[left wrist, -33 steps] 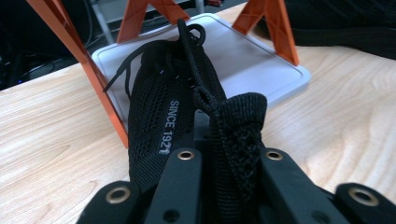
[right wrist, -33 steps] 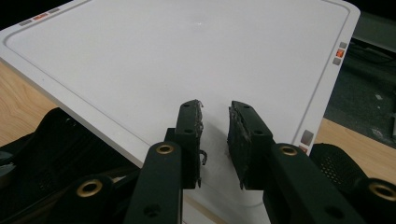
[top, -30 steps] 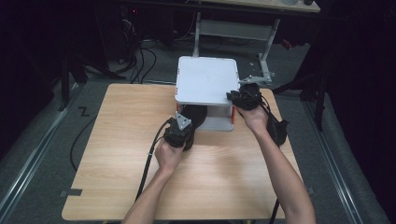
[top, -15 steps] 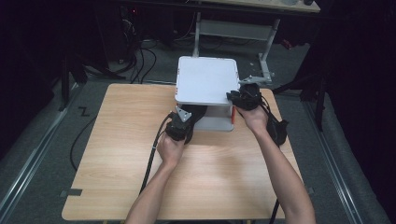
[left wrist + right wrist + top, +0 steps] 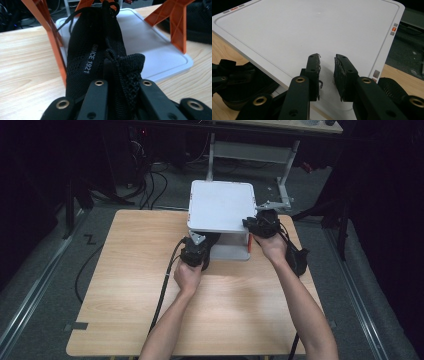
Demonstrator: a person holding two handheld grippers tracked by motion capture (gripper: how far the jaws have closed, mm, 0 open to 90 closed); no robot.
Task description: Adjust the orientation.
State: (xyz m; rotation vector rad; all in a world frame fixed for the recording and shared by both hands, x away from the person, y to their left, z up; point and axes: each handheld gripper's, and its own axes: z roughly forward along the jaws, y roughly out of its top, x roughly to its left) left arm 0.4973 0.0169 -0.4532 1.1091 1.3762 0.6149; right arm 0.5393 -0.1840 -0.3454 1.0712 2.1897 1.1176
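- Black mesh shoe [image 5: 96, 56], soft and light by the look of it, sits on the white rack's [image 5: 220, 205] lower shelf between orange legs; left gripper [image 5: 120, 75] jaws pinch its collar, a sensible hold.
- Above the rack's top, right gripper [image 5: 327, 66] jaws stand slightly apart, empty.
- Wooden counter [image 5: 125, 270] carries the rack.

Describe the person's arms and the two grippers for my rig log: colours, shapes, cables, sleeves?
Both forearms are bare, no sleeves or gloves showing. The left gripper is a black block with a grey three-cornered plate on top and a black cable trailing back along the arm. The right gripper is black too. Their black jaws are flat bars with brass-coloured rivets; the right's pads look worn.
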